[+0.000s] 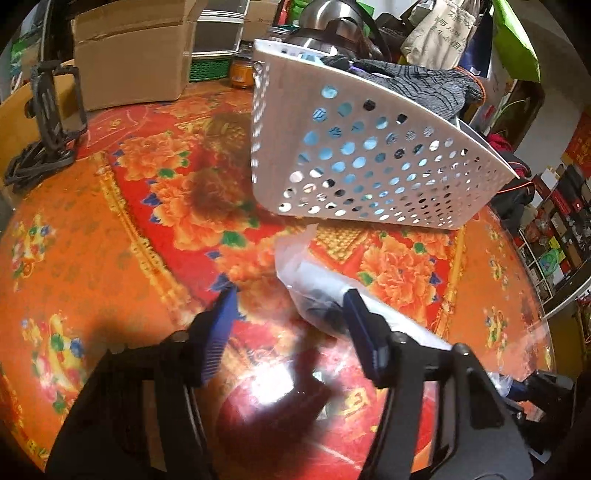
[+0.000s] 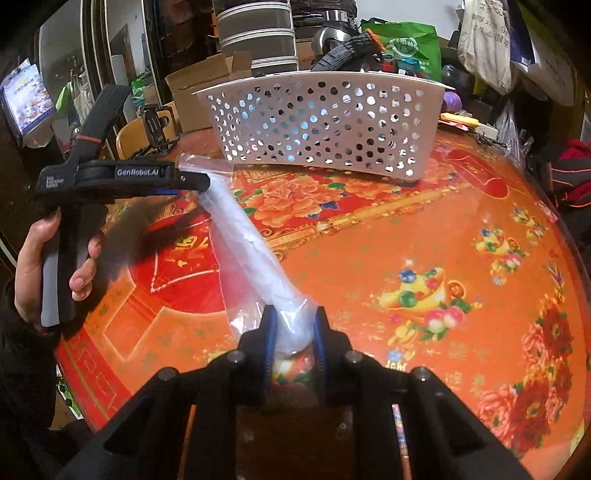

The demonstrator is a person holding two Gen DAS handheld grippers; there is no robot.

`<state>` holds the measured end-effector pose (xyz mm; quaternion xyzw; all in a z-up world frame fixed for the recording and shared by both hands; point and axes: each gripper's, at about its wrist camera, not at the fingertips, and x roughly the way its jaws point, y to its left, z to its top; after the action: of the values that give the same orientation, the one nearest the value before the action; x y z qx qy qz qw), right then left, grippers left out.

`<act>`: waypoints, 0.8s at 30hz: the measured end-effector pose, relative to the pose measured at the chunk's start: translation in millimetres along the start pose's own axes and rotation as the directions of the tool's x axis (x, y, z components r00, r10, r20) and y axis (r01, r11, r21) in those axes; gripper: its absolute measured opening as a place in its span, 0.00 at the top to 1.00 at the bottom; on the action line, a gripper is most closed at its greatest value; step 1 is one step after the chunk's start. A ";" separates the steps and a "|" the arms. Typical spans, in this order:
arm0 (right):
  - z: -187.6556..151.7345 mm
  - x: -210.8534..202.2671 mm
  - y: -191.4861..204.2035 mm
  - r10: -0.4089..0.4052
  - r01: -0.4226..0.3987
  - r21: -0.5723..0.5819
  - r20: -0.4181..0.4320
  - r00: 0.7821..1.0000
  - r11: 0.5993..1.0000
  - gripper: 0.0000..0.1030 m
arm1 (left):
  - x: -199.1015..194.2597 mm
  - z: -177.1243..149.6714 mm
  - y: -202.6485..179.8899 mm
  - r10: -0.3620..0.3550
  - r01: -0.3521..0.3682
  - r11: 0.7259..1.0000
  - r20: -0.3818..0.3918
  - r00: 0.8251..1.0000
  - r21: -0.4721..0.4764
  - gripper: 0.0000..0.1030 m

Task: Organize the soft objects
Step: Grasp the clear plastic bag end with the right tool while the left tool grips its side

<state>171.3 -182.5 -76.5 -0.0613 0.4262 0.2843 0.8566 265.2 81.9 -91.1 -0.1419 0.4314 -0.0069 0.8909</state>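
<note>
Bagged soft item [image 2: 251,251] lies on the surface [image 2: 406,240] before the basket [image 2: 317,122]: light, limp, slippery film. Right claw [image 2: 293,325] pinches its near end; left claw [image 1: 291,306] stands half-wide around the far end.

Round table [image 2: 424,240] under glossy red-orange floral cover; cardboard boxes [image 1: 129,55], hanging bags [image 1: 439,33], cluttered shelves [image 1: 554,229] behind.
</note>
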 end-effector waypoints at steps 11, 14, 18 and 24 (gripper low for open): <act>-0.7 0.1 0.7 0.027 -0.027 -0.007 0.006 1.000 1.000 0.83 | 3.5 12.7 -3.8 -0.029 0.028 0.999 -0.003 1.000 -0.018 0.84; -0.9 0.3 0.5 0.025 -0.025 -0.009 0.008 1.000 1.000 0.84 | -1.4 11.3 -8.0 -0.028 0.028 1.000 0.025 0.999 0.008 0.95; -1.6 0.0 0.9 0.018 -0.018 -0.006 0.013 1.000 1.000 0.84 | -12.7 8.6 -13.3 -0.022 0.018 0.999 0.078 0.997 0.049 0.97; -1.4 -2.3 3.3 0.006 -0.006 -0.015 0.032 0.999 1.000 0.85 | -22.9 3.4 -8.8 -0.034 0.028 0.998 0.110 0.993 0.050 0.97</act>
<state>167.5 -181.3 -75.2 -0.0620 0.4105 0.2910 0.8620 254.5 77.4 -69.3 -0.1270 0.3785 -0.0233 0.9166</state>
